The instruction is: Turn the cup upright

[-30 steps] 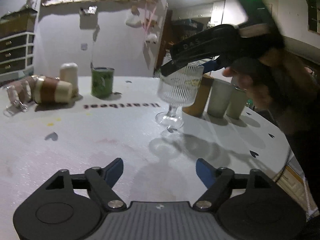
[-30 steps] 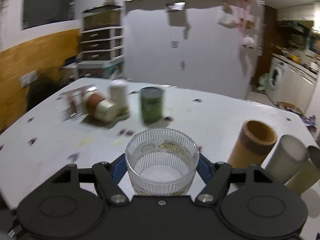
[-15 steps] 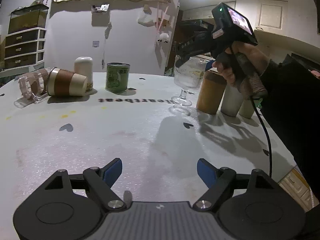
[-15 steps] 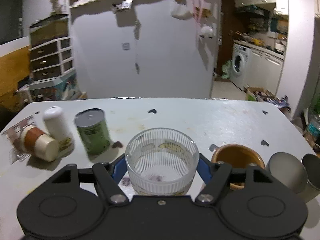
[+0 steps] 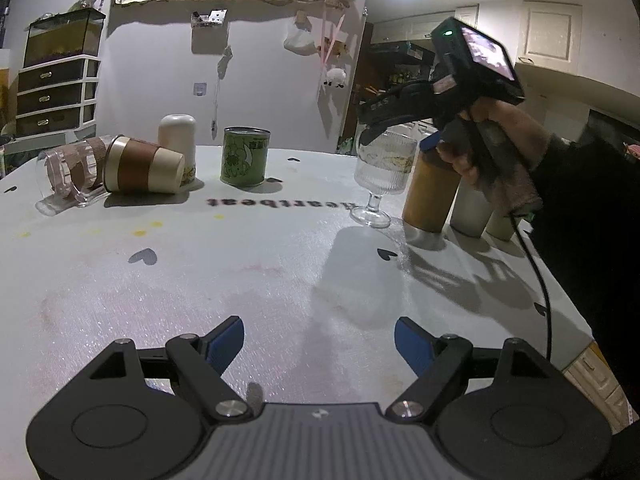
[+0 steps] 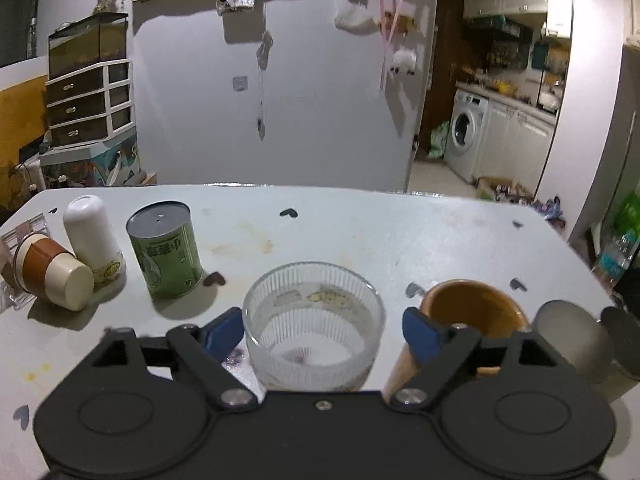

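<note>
A clear ribbed stemmed glass (image 5: 383, 168) stands upright with its foot on the white table (image 5: 280, 264), next to a brown cup (image 5: 430, 190). My right gripper (image 6: 322, 330) is around its bowl (image 6: 314, 324) with the blue pads (image 6: 224, 330) spread a little off the glass. My left gripper (image 5: 320, 340) is open and empty, low over the table's near side. A brown-and-cream paper cup (image 5: 142, 165) and a clear mug (image 5: 68, 174) lie on their sides at the far left.
A white cup (image 5: 178, 140) and a green can (image 5: 245, 156) stand at the back. Two grey cups (image 5: 470, 212) stand right of the brown cup. The table's edge runs close on the right (image 5: 576, 320).
The glass was carried right and set down beside the brown cup. The right gripper's pads have parted from its bowl. The left gripper drew back a little.
</note>
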